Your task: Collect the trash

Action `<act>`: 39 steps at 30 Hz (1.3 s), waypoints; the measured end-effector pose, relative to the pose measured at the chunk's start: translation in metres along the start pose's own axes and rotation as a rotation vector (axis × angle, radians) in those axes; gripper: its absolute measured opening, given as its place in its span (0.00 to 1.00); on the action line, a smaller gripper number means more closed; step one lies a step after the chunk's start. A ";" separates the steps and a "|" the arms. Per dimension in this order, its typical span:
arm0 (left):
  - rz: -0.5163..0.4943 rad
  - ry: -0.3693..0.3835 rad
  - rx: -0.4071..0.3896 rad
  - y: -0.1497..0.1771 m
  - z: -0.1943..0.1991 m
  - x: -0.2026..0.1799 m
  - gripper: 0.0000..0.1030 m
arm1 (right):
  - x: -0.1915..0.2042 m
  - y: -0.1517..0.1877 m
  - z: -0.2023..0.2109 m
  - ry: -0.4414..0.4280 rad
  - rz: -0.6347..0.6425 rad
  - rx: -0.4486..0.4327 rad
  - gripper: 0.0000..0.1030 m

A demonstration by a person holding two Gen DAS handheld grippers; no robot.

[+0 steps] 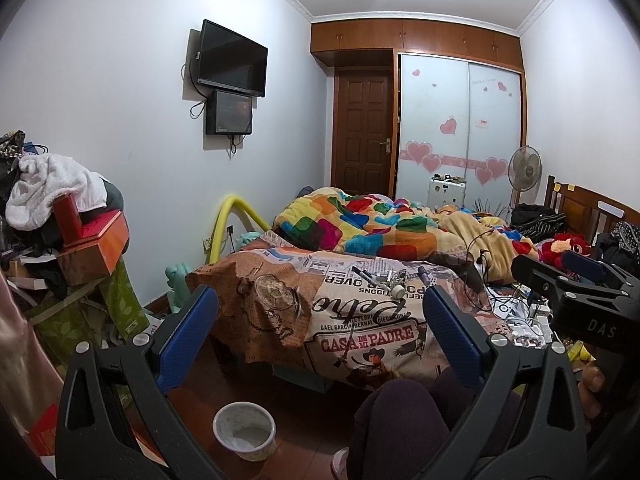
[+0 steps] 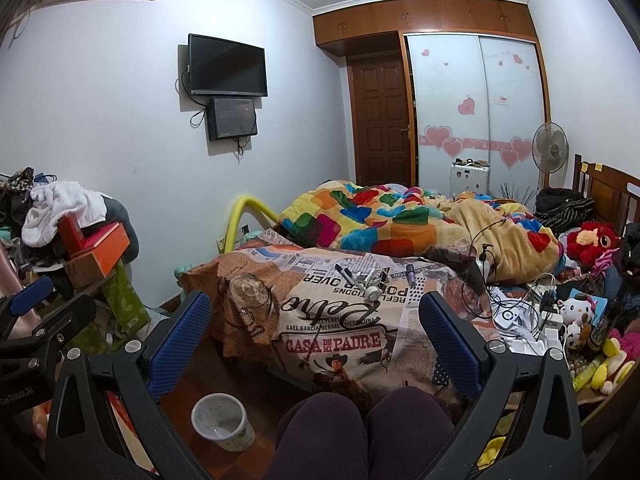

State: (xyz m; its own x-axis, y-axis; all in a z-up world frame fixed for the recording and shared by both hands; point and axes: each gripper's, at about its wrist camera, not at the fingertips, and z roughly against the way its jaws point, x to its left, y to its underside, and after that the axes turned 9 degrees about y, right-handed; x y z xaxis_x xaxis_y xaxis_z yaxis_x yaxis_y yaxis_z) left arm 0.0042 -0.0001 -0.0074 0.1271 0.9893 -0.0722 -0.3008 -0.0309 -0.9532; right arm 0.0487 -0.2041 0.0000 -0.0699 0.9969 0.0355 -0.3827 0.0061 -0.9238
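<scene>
Your left gripper [image 1: 316, 340] has its blue fingers [image 1: 188, 332] wide apart, holding nothing. Same for your right gripper [image 2: 316, 340]: fingers [image 2: 448, 344] spread, nothing between them. Both hang in the air, pointing at the bed.

Your knees [image 2: 360, 424] sit low in both views, in dark trousers. Just left of them on the dark wood floor stands a small white bin [image 2: 222, 422], patterned wall, upright, white liner or paper at the bottom; can't tell which.

Next out: the bed [image 2: 340, 344], near end covered by a poster-print sheet reading "CASA DE MI PADRE". On that sheet, mid-bed: two markers [image 2: 346, 274], a small white roll [image 2: 374, 292] that looks like tape, and some crumpled clear bits [image 2: 376, 276] beside it. Can't tell exactly what the clear bits are. All well apart from both grippers.

Right edge of the bed: tangle of white cables and chargers [image 2: 524, 320], plush toys [image 2: 576, 312].

Left of the bed: piled boxes with a white towel [image 1: 52, 184] on top.

Further: rumpled multicolour blanket [image 1: 360, 220] and a standing fan [image 1: 525, 170].

Far wall: closed brown door [image 1: 362, 128], wardrobe with heart stickers [image 1: 460, 128]. The wall-mounted TV [image 1: 232, 60] hangs on the left wall.
</scene>
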 end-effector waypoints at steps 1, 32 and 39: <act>0.001 0.000 0.001 0.003 0.000 -0.001 1.00 | 0.000 0.000 0.000 0.000 0.000 0.000 1.00; 0.037 0.069 0.111 -0.075 -0.248 -0.041 1.00 | -0.074 -0.059 -0.153 0.204 0.036 0.023 1.00; 0.051 0.083 0.168 -0.074 -0.334 -0.050 0.94 | -0.096 -0.059 -0.219 0.203 0.048 0.095 1.00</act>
State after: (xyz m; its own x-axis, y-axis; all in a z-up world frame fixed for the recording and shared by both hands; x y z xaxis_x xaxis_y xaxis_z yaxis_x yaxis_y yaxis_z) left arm 0.3359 -0.0949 -0.0311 0.1833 0.9715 -0.1500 -0.4619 -0.0495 -0.8855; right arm 0.2801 -0.2830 -0.0327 0.0934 0.9912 -0.0938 -0.4696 -0.0392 -0.8820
